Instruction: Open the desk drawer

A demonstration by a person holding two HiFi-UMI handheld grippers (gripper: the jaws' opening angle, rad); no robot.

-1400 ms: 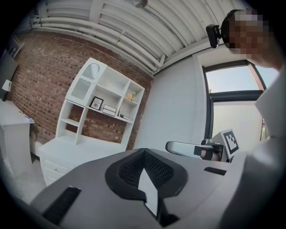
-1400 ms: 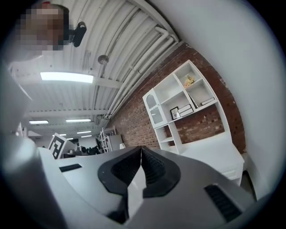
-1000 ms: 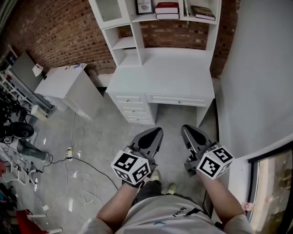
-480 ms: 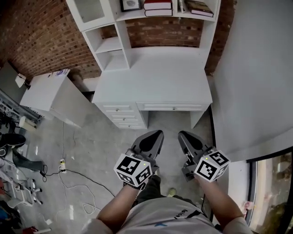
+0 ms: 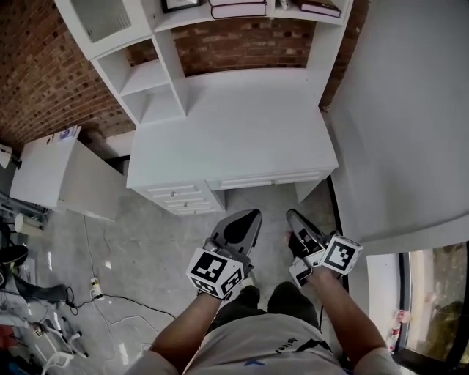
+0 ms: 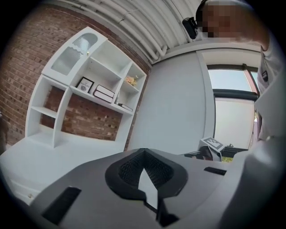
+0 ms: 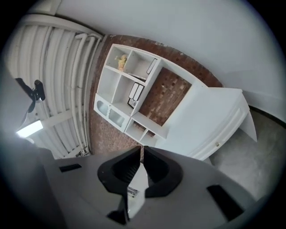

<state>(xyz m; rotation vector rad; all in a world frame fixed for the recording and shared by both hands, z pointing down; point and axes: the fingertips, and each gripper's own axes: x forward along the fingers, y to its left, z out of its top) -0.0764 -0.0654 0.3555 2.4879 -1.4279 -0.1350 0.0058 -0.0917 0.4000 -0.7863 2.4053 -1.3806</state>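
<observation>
The white desk stands ahead of me, under a white hutch. Its wide, shallow drawer sits closed below the top, and a stack of small drawers is to its left. My left gripper and right gripper hover side by side over the floor, short of the desk front and touching nothing. In the left gripper view the left gripper has its tips together and holds nothing. The right gripper is shut and empty too, tilted, with the drawer front beyond it.
A hutch shelf with books rises behind the desk against a brick wall. A low white cabinet stands to the left, with cables on the floor nearby. A grey wall closes the right side, with a window below it.
The desk has come nearer and fills more of the head view. Both grippers travelled toward it, side by side and shut. The right gripper has rolled.
</observation>
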